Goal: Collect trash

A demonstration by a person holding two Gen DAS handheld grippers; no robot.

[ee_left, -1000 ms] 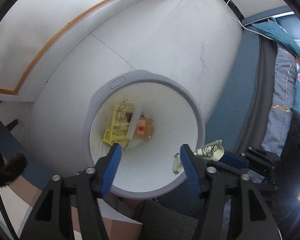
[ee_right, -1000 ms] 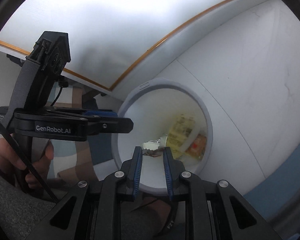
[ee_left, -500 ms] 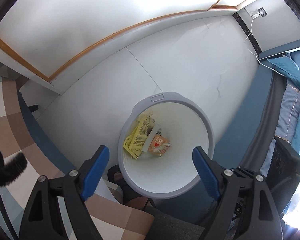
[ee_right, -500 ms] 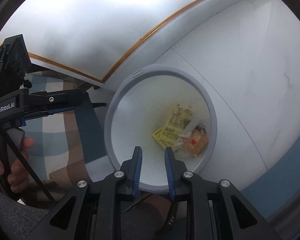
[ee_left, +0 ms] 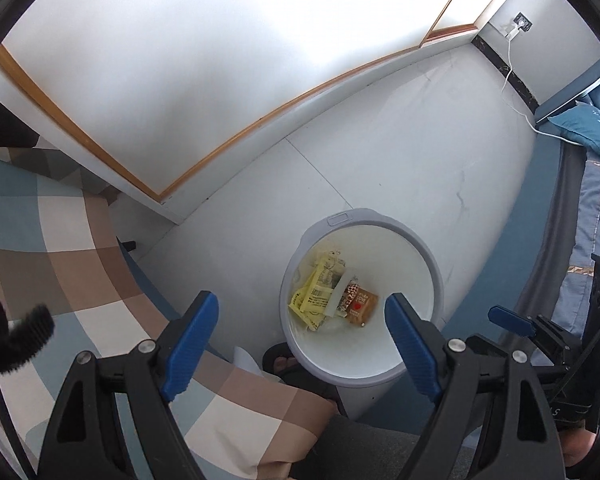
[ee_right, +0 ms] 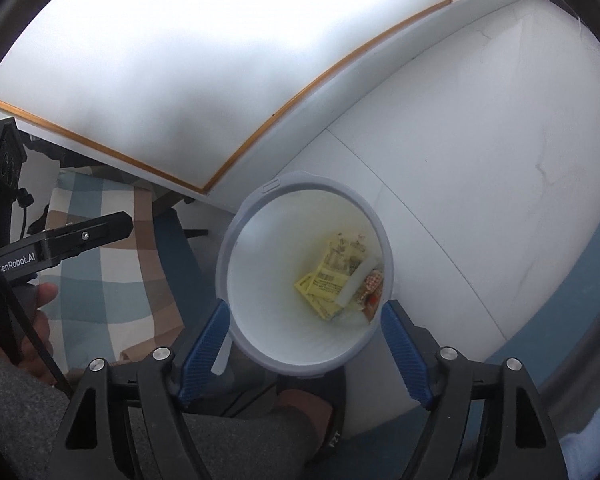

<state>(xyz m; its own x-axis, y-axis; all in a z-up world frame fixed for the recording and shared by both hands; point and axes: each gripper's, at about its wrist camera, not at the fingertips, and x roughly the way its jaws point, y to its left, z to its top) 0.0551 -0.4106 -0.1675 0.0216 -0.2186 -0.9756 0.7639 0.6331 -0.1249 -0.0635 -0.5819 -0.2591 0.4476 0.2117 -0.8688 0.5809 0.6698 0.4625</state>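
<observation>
A white bin with a grey rim [ee_left: 404, 272] stands on the floor and holds yellow wrappers [ee_left: 316, 300] and an orange packet [ee_left: 362, 306]. My left gripper [ee_left: 301, 300] hangs high above it, open, with nothing between its blue pads. In the right wrist view the bin [ee_right: 268, 280] sits closer, and the yellow wrappers [ee_right: 332, 276] and orange packet [ee_right: 374, 300] lie at its bottom. Over the bin's near rim my right gripper [ee_right: 305, 308] is opening its jaws, and nothing is between them. The left gripper's body [ee_right: 60, 240] shows at the left edge of that view.
A checked blue-and-brown cushion [ee_left: 60, 240] lies left of the bin. A foot in a black sandal [ee_left: 288, 364] stands at the bin's near side. Blue bedding [ee_left: 588, 220] runs along the right. A white wall with wooden trim [ee_left: 240, 136] rises behind, and a white cable [ee_left: 512, 80] trails from a socket.
The crumpled paper in the right jaws a second ago is gone from them, and those jaws have spread wide. My left gripper rose away from the bin and opened wider.
</observation>
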